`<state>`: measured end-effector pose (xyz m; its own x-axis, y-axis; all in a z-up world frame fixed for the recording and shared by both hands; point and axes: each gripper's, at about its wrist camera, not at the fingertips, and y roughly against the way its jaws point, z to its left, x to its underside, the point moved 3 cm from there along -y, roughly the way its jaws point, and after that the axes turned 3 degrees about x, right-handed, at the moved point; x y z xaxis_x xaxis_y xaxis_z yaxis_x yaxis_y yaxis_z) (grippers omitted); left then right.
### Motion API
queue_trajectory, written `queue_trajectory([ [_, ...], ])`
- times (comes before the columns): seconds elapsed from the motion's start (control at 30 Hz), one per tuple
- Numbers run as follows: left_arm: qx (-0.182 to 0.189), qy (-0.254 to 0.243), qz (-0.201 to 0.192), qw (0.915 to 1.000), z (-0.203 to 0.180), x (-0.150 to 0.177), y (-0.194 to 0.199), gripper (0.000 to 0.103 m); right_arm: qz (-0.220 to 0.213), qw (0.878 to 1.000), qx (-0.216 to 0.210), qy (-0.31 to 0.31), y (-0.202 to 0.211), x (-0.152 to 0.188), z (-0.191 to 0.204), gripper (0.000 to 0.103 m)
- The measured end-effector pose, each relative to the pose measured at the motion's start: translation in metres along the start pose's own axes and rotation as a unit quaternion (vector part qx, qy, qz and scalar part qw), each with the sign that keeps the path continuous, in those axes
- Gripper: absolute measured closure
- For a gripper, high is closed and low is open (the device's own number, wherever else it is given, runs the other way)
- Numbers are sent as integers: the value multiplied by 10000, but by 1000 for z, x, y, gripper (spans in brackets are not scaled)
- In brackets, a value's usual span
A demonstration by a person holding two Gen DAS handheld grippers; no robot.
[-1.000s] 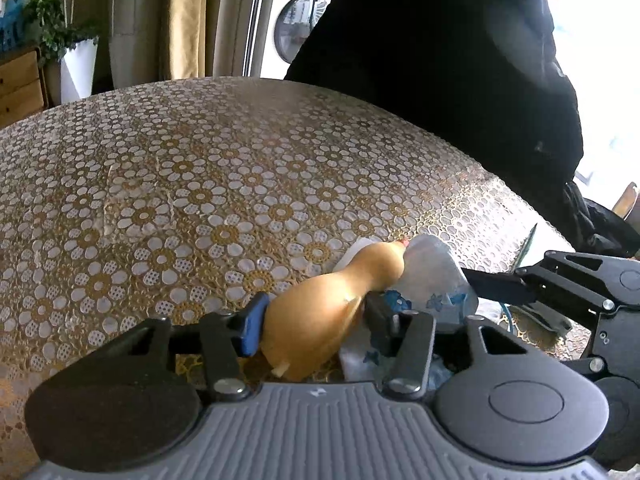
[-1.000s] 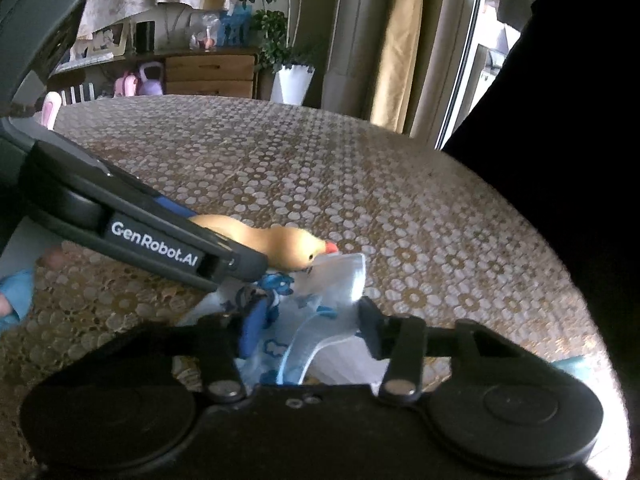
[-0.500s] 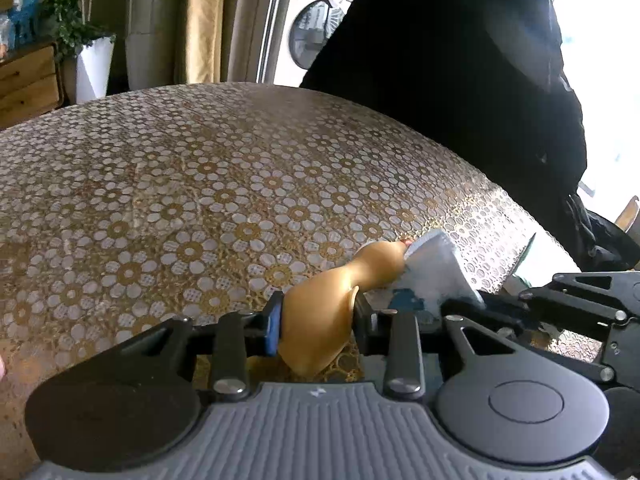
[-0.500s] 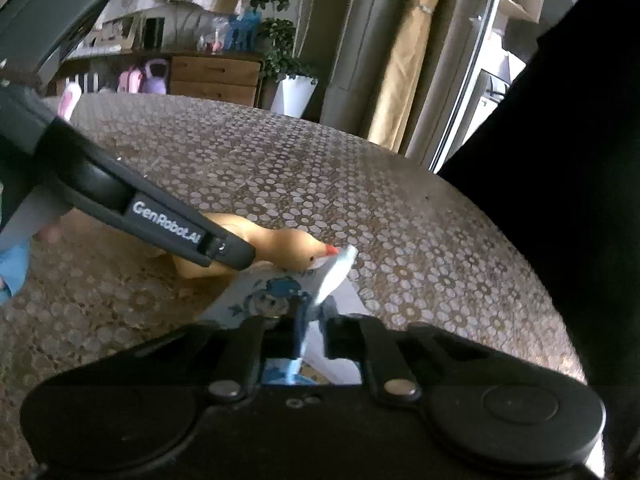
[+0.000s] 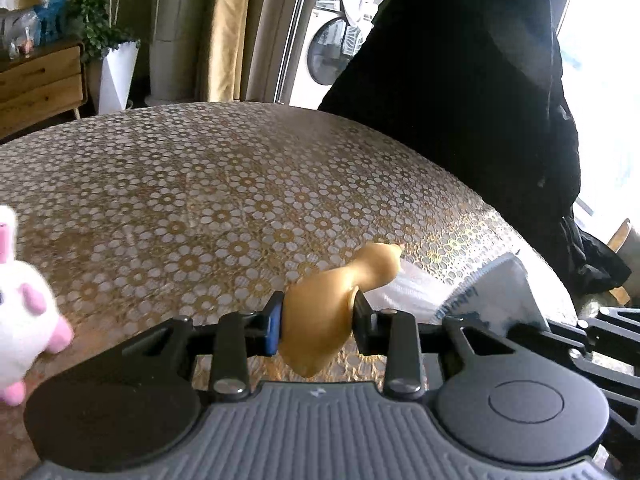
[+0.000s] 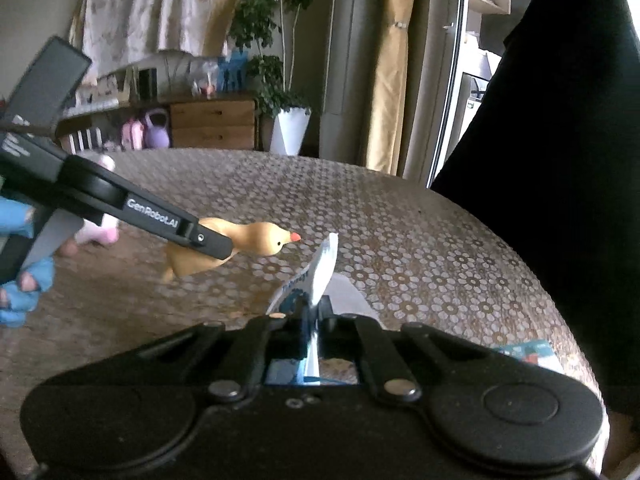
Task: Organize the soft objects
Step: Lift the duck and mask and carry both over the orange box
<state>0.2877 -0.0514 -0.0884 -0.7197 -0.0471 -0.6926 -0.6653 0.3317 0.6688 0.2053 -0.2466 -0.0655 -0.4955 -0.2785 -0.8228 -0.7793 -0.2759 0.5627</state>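
Gripping the duck (image 5: 320, 316) with my left gripper (image 5: 316, 324), I am holding it off the tabletop (image 5: 200, 200), beak pointing to one o'clock. My right gripper (image 6: 310, 320) fingers are pinching a pouch (image 6: 320, 268) edge, together on it. A bunny (image 5: 20, 308) is sitting at nine o'clock.

A washing machine (image 5: 332, 56), a potted plant (image 6: 286, 116) and a wooden dresser (image 6: 212, 126) stand behind the table (image 5: 200, 200).

A lived-in home: washing machine (image 5: 332, 54), wooden dresser (image 6: 214, 126), potted plant (image 6: 280, 96), flower-patterned tablecloth (image 5: 240, 200).
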Motion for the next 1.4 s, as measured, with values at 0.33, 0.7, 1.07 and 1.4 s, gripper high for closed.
queue_trajectory([
  [0.33, -202, 128, -45, 9997, 17, 24, 70, 70, -175, 9990, -340, -226, 47, 8, 20, 100],
  [0.7, -434, 156, -240, 9986, 35, 50, 148, 70, -358, 9968, -649, -297, 80, 9, 50, 100],
  [1.07, -758, 453, -405, 9953, 76, 74, 211, 69, -481, 9928, -1063, -287, 91, -6, 87, 100],
  [1.4, -1176, 976, -671, 9860, 128, 96, 262, 69, -542, 9858, -1586, -122, 88, -35, 141, 100],
])
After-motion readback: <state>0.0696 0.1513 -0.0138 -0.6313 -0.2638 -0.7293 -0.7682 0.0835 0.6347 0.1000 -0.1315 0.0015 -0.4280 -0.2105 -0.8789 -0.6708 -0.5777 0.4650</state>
